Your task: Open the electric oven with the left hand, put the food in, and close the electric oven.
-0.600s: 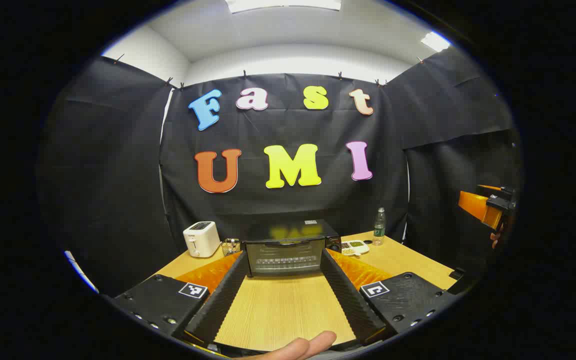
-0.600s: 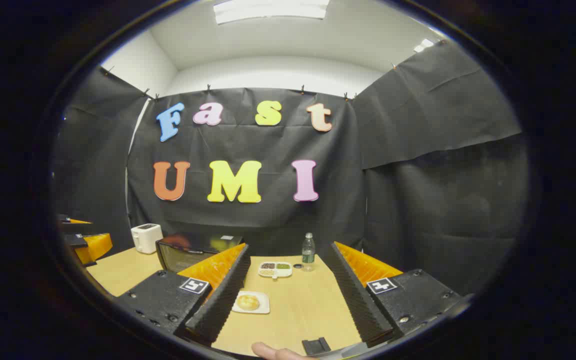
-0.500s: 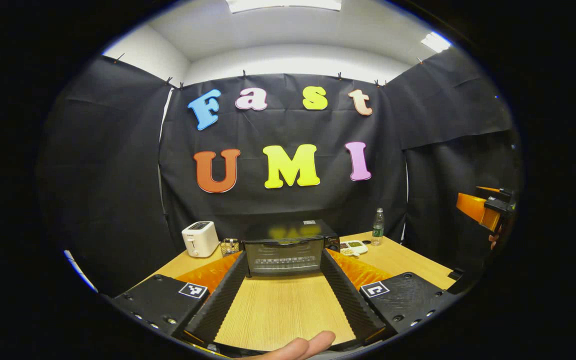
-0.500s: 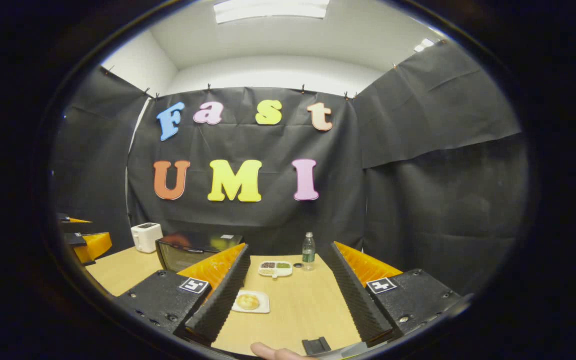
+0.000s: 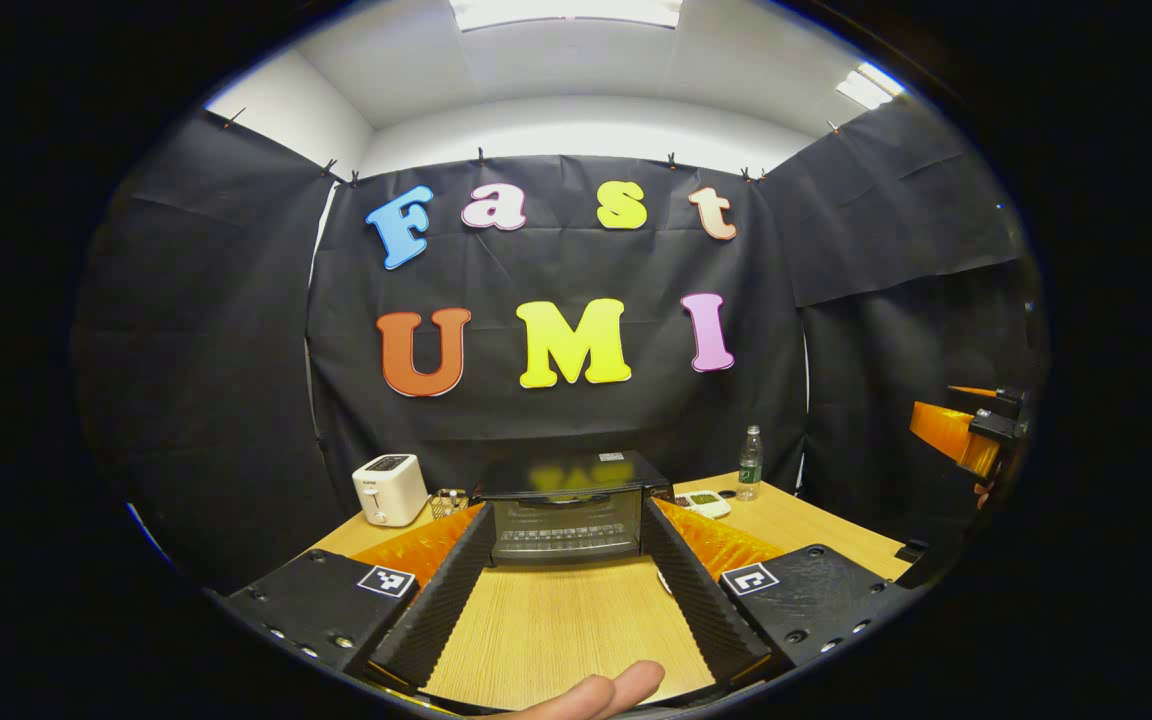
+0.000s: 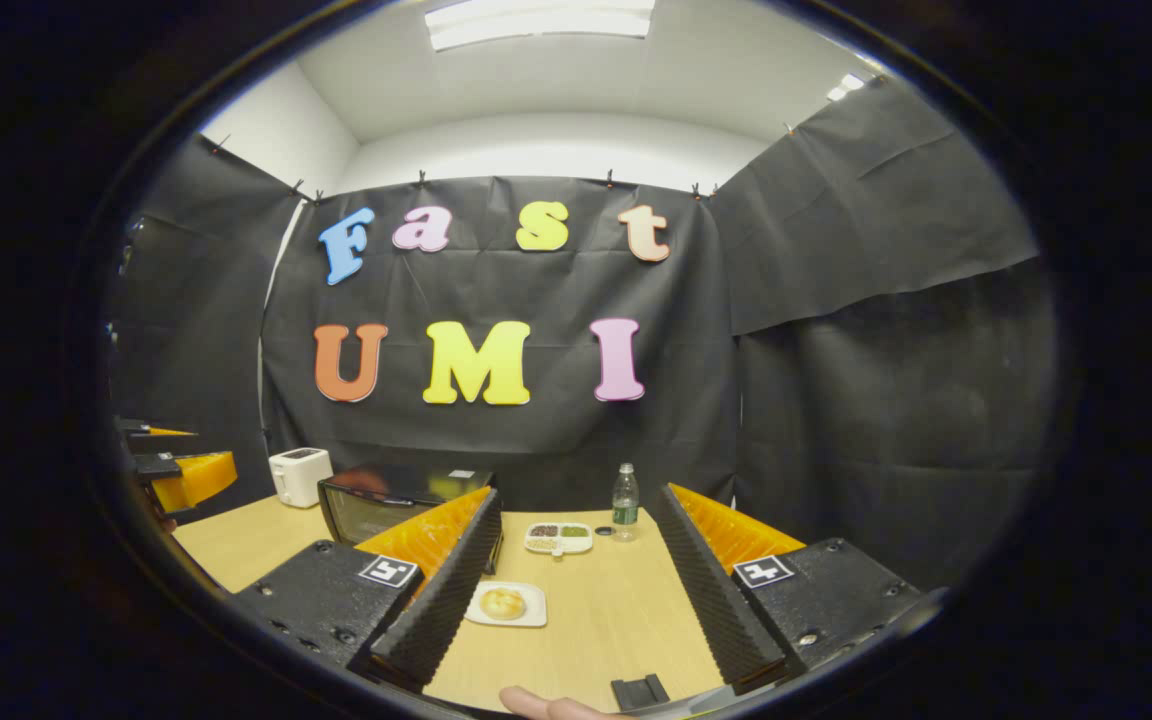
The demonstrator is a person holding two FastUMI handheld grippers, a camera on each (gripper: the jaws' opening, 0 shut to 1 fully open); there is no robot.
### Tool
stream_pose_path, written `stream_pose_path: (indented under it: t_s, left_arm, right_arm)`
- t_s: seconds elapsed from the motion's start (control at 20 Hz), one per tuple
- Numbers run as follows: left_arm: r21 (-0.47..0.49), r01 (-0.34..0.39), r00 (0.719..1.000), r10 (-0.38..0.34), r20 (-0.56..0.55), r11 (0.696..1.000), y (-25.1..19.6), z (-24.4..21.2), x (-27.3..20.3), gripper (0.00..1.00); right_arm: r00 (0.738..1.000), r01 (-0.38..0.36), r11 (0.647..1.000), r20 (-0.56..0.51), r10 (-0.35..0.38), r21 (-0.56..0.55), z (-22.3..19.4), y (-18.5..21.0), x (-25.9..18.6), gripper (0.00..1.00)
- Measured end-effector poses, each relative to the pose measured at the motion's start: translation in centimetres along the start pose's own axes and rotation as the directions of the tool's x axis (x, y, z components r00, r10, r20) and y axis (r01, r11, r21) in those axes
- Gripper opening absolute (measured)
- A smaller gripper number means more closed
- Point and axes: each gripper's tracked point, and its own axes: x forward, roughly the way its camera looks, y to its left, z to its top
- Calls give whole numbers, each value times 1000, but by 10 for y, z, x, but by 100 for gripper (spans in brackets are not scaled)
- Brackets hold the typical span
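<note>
in the left gripper view the left tool point(image 5: 566, 590) hangs above the wooden counter point(image 5: 556, 630) with its two fingers spread wide apart and nothing between them but bare wood. the electric oven point(image 5: 568, 505) sits straight ahead of it, framed between the two fingertips at the far side of the counter, well apart from them, its glass door shut and upright. a white toaster point(image 5: 388, 489) stands to the left of the oven, with a small wire basket point(image 5: 449, 499) between the two. to the oven's right lie a divided snack tray point(image 5: 704, 502) and a plastic bottle point(image 5: 750, 463). a fingertip of the person's hand point(image 5: 591, 695) shows at the bottom edge. far off at the right edge the right tool point(image 5: 966, 435) is held up in the air.

in the right gripper view the right tool point(image 6: 576, 600) also has its fingers wide apart, gripping nothing, above the counter. the food, a round bun point(image 6: 503, 602), lies on a small white plate point(image 6: 528, 617) on the counter just inside the left finger point(image 6: 446, 600), lower than the tool and not touched by it. the oven here stands beyond that finger, up and to the left of the bun. the snack tray and bottle are farther back between the fingers. a small black block point(image 6: 640, 691) lies at the near edge of the counter.
</note>
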Motion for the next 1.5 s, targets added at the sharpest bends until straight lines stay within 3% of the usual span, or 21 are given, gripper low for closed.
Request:
stream_pose_path:
  t_s: [0.25,0.3,0.5,0.55,0.6,0.65,0.7,0.9,1.1,1.25,1.35,1.4,1.45,1.5]
  left_arm:
    - [-45,-6,1000,6,6,999,20,21,59,95]
    - [-55,-11,1000,12,10,998,26,23,75,100]
    - [-135,21,999,-27,-38,991,34,8,142,87]
    - [-160,43,997,-53,-61,986,33,1,159,93]
    - [-178,46,995,-60,-76,983,35,-6,175,82]
    - [-192,39,994,-58,-92,981,39,-11,188,82]
    - [-201,21,993,-44,-109,979,43,-18,200,92]
    - [-207,-17,980,-25,-197,978,45,-53,246,93]
    - [-180,-33,960,-19,-280,983,44,-92,283,93]
    - [-217,-10,943,-63,-328,976,26,-120,304,93]
    - [-220,-32,930,-52,-364,975,25,-131,312,93]
    - [-203,-12,940,-58,-337,979,21,-127,318,82]
    - [-200,23,942,-88,-325,980,12,-123,313,92]
    - [-211,42,930,-115,-350,977,5,-132,312,83]
  right_arm:
    - [1000,5,1000,1,-5,15,-4,-7,3,100]
    - [1000,5,1000,5,-6,17,-4,-8,3,100]
    - [1000,12,1000,23,-12,18,-3,-17,1,100]
    - [1000,14,1000,26,-14,16,-3,-18,0,100]
    - [999,14,1000,31,-15,16,-3,-19,-1,100]
    - [999,10,1000,38,-11,20,-2,-19,-1,100]
    - [999,4,1000,42,-5,22,-3,-19,-2,100]
    - [998,-14,999,64,11,37,-4,-19,-1,100]
    - [997,-28,999,74,26,20,-12,-16,3,100]
    - [996,-43,999,74,44,-14,-17,-8,7,100]
    - [997,-48,998,63,50,-29,-23,-6,10,100]
    - [997,-50,998,61,51,-32,-25,-6,11,100]
    - [997,-49,998,61,51,-32,-25,-6,11,100]
    - [997,-45,999,61,47,-27,-26,-8,12,100]
